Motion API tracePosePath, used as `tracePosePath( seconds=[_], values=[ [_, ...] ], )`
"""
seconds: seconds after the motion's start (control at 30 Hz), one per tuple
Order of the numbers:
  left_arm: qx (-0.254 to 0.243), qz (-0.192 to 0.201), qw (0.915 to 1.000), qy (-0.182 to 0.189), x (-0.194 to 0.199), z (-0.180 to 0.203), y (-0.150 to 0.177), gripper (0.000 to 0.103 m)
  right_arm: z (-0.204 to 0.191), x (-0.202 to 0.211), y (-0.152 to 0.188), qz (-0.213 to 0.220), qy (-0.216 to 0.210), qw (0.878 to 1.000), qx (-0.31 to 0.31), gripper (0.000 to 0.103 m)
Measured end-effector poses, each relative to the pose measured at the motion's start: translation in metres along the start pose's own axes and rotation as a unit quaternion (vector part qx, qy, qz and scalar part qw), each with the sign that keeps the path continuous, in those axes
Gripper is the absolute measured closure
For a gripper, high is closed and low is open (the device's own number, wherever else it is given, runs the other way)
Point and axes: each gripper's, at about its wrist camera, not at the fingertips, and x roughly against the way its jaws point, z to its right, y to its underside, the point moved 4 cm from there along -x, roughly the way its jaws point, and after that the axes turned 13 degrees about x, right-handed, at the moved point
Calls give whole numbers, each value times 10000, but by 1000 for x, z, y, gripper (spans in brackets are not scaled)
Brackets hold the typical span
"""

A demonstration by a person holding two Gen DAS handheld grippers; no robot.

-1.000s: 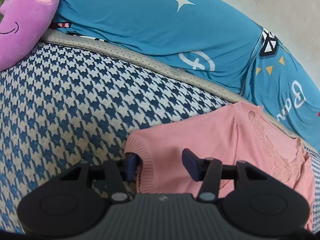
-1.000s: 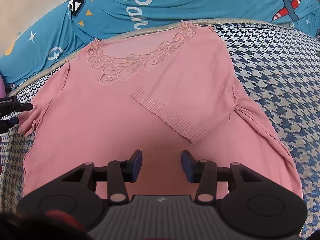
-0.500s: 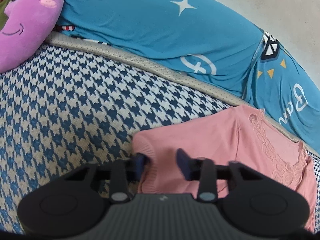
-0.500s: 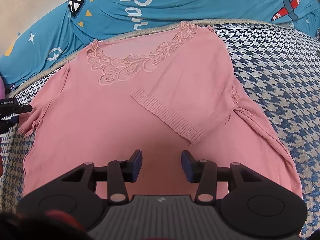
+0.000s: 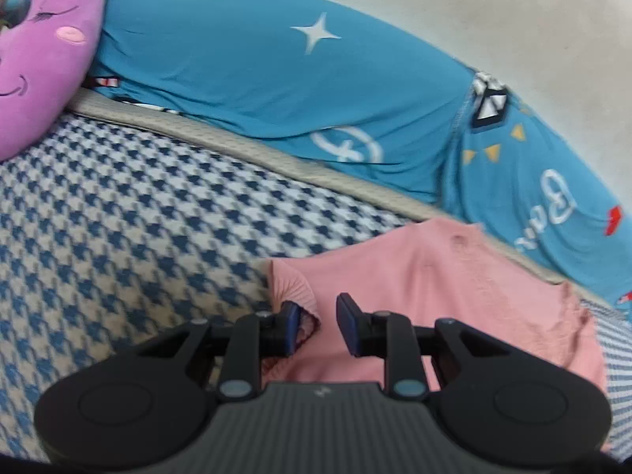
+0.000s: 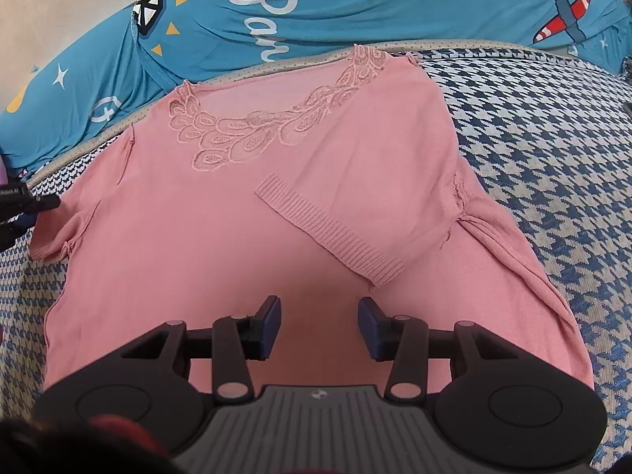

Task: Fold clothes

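Left gripper (image 5: 316,326) just narrowed around left sleeve cuff (image 5: 294,296) of pink top (image 6: 245,237); right gripper (image 6: 320,326) parted, empty. Thin bite; cuff may slip free mid-fold.

Soft cloth on the bed, hard plastic on the tools

The pink top (image 6: 221,245) is thin, smooth knit cloth, with lacy see-through trim (image 6: 252,134) at the neck and a ribbed band (image 6: 331,233) on the sleeve end. The bed cover (image 5: 130,213) is thick woven cloth in blue and white, and it looks a bit rough. Its edge strip (image 5: 276,158) is beige with tiny dots. The blue bedding (image 5: 252,75) is smooth, stretchy cloth with printed shapes. The purple pillow (image 5: 43,59) is fuzzy plush. The left gripper (image 5: 316,326) and right gripper (image 6: 319,324) are matt black plastic with ridged tops, small shiny pins and dull blue pads.
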Motion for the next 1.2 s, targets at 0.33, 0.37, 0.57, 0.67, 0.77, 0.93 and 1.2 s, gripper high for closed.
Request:
tracePosePath(
  seconds=[0.33, 0.37, 0.57, 0.67, 0.77, 0.93, 1.2],
  values=[
    [-762, -432, 9902, 1088, 12, 76, 57, 81, -1, 1, 0, 3, 17, 10000, 7, 60],
    [-924, -560, 9867, 1215, 13, 85, 65, 81, -1, 1, 0, 8, 20, 10000, 11, 60],
    [-1635, -947, 9666, 1731, 27, 119, 101, 55, 1, 1, -1, 8, 26, 10000, -17, 60],
    [-1588, -664, 9713, 1640, 37, 115, 90, 37, 0, 3, -3, 50, -9, 10000, 8, 60],
    [-1337, -504, 9790, 1457, 41, 100, 72, 34, -2, 1, -3, 33, -1, 10000, 34, 60],
    [-888, -204, 9910, 977, 43, 65, 36, 25, -9, 1, -6, 113, -90, 9999, 68, 60],
    [-255, 45, 9969, 745, 42, 27, 5, 3, -31, -5, -10, 100, -228, 9995, 188, 60]
  ],
)
